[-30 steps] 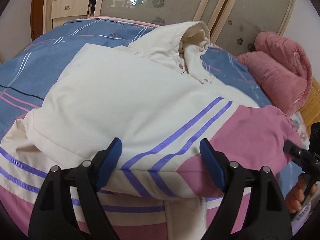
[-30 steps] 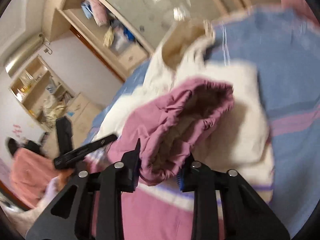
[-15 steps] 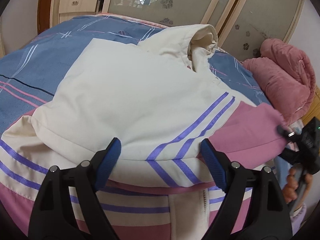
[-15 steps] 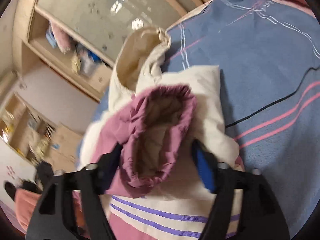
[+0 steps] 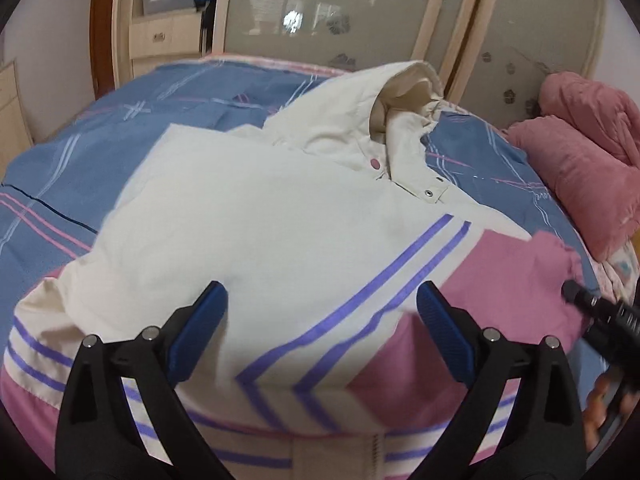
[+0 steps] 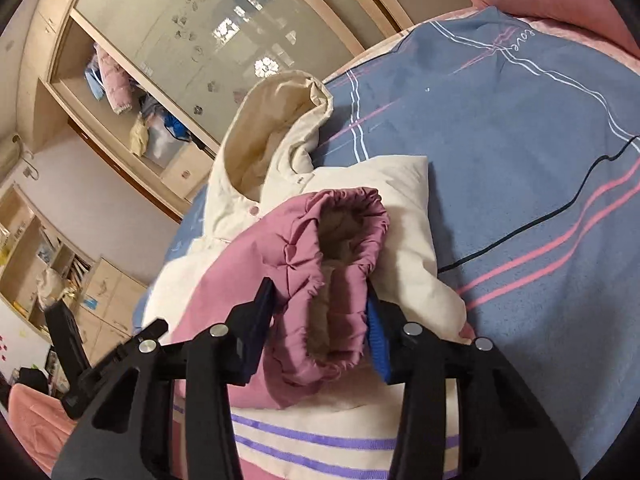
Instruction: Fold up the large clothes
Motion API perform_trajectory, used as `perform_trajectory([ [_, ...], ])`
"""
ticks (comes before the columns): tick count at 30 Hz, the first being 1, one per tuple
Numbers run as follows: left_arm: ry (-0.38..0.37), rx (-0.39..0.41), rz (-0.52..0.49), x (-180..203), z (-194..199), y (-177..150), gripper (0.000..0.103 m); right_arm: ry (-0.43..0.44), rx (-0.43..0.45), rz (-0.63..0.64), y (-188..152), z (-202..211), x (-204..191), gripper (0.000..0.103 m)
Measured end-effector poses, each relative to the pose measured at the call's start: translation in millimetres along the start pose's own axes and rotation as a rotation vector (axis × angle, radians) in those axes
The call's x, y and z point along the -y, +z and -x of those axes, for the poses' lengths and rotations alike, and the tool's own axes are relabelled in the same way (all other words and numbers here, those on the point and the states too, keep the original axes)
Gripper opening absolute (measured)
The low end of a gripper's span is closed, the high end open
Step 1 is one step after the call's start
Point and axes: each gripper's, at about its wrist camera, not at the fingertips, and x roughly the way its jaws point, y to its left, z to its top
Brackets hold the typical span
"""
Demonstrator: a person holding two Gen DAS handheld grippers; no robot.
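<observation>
A cream hooded jacket (image 5: 280,232) with purple stripes and pink panels lies on the bed, one sleeve folded across its body and the hood (image 5: 400,100) at the far end. My left gripper (image 5: 322,292) hovers over the folded sleeve; its jaws are opening wide and hold nothing. The other sleeve is pink (image 5: 516,276). My right gripper (image 6: 320,292) has that sleeve's gathered pink cuff (image 6: 344,240) between its blue pads, which are closing and pinch it from both sides. The right gripper (image 5: 600,312) also shows at the left wrist view's right edge.
The bed has a blue sheet (image 5: 100,152) with pink and white lines. A rolled pink quilt (image 5: 580,160) lies at the far right. Wardrobe sliding doors (image 5: 320,12) stand behind the bed, and shelves and drawers (image 6: 100,292) line the far wall.
My left jaws have spread wider and the gripper has shifted over the jacket. My right jaws let the cuff go, opened wide around it, then narrowed onto it while the wrist rolled.
</observation>
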Motion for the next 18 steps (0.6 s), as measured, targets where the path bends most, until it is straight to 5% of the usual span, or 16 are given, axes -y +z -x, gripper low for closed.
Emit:
perform_trajectory([
  [4, -0.006, -0.043, 0.063, 10, -10, -3, 0.097, -0.06, -0.045, 0.059, 1, -13, -9, 0.051],
  [6, 0.004, -0.037, 0.045, 18, -10, -6, 0.097, -0.063, -0.075, 0.112, -1, -19, -19, 0.07],
  [9, 0.018, -0.028, 0.019, 28, -8, -13, 0.097, -0.06, -0.071, 0.148, -5, -18, -28, 0.077],
  [10, 0.005, -0.017, 0.014, 31, -5, -15, 0.097, -0.072, -0.059, 0.163, -6, -17, -32, 0.075],
  [12, -0.021, 0.004, 0.007, 36, 2, -16, 0.097, -0.122, -0.026, 0.207, -9, -13, -39, 0.045],
  [18, 0.037, -0.027, -0.077, 43, -12, -20, 0.097, -0.213, 0.082, 0.252, -10, 5, -50, 0.039],
])
